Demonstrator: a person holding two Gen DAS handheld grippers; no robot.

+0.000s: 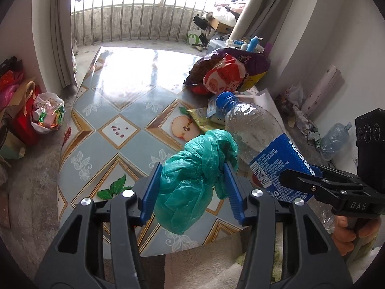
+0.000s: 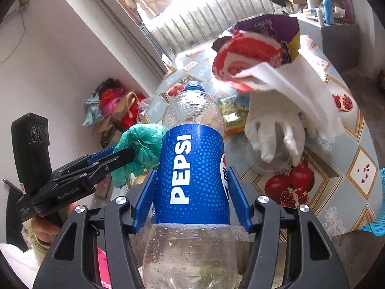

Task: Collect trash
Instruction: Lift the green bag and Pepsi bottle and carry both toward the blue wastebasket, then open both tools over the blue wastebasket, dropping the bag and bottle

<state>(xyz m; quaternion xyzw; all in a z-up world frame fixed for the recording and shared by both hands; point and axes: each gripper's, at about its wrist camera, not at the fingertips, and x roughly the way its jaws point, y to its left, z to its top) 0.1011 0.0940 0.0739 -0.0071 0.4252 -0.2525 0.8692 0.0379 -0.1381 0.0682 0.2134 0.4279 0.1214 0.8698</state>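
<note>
My left gripper (image 1: 193, 171) is shut on a crumpled green plastic bag (image 1: 192, 180) and holds it above the near edge of the table (image 1: 125, 101). My right gripper (image 2: 191, 175) is shut on an empty Pepsi bottle (image 2: 192, 168) with a blue label and blue cap. The bottle also shows in the left wrist view (image 1: 259, 144), just right of the bag. The bag shows in the right wrist view (image 2: 139, 149), left of the bottle. On the table lie a red and purple snack bag (image 1: 228, 74), a yellow-green wrapper (image 1: 202, 120) and a white tissue (image 2: 284, 110).
A clear plastic cup (image 2: 272, 159) lies under the tissue. A white bag of trash (image 1: 48, 113) and a red bag (image 1: 26, 118) sit on the floor at the left. A large water jug (image 1: 336, 137) stands on the floor at the right. A blue mesh basket (image 2: 377, 207) is at the table's right edge.
</note>
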